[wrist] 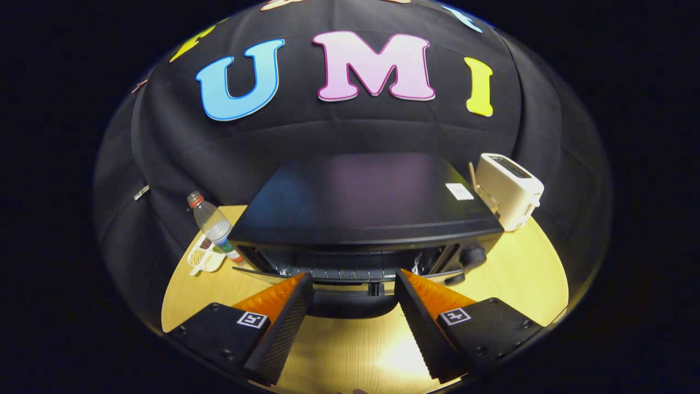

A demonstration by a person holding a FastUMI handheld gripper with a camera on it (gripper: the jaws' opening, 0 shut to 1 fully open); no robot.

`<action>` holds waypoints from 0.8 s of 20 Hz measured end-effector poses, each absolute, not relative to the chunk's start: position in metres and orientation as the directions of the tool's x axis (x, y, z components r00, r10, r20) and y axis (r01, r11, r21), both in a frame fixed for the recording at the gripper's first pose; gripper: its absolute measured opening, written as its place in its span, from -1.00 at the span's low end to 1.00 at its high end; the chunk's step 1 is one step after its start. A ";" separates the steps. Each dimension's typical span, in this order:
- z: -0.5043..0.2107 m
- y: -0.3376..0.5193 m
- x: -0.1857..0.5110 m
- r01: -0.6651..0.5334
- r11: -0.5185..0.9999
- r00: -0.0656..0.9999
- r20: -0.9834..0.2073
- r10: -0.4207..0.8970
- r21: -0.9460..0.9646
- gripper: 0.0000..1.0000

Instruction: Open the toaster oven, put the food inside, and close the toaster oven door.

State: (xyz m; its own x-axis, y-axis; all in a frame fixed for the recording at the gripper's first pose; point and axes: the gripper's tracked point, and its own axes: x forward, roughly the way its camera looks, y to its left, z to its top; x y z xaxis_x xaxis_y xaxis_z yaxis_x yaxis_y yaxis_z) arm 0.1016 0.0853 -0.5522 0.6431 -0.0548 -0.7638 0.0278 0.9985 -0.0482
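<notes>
A black toaster oven [361,202] stands on the wooden table [519,273], seen from above and in front. Its glass door [257,272] tilts out towards me, and the rack inside shows over the door's top edge. The dark door handle [350,306] lies between and just below my fingertips. My gripper [354,275] is open, one finger on each side of the handle, and neither finger presses on it. The food sits in a small white tray [205,257] on the table to the left of the oven.
A clear plastic bottle [214,225] with a red cap leans beside the food tray. A white pop-up toaster [508,189] stands behind the oven's right corner. The oven's knobs [473,256] are on its right front. Bare tabletop lies under my fingers.
</notes>
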 end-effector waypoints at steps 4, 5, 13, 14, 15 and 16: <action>-0.569 0.083 0.054 0.002 0.998 0.568 -0.821 -0.047 -0.056 0.94; -0.576 0.082 0.043 0.005 0.999 0.544 -0.838 -0.042 -0.047 0.94; -0.611 0.063 -0.012 0.071 0.997 0.374 -0.927 -0.033 -0.007 0.94; -0.608 0.062 -0.010 0.068 0.998 0.380 -0.925 -0.028 -0.002 0.94; -0.606 0.063 -0.008 0.070 0.998 0.387 -0.922 -0.020 0.007 0.94; -0.602 0.063 -0.005 0.072 0.997 0.395 -0.918 -0.011 0.019 0.94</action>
State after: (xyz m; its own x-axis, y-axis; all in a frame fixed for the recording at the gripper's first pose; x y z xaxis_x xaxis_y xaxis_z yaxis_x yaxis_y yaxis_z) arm -0.0049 0.0629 -0.6022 0.3954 -0.0113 -0.9184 0.0717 0.9973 0.0186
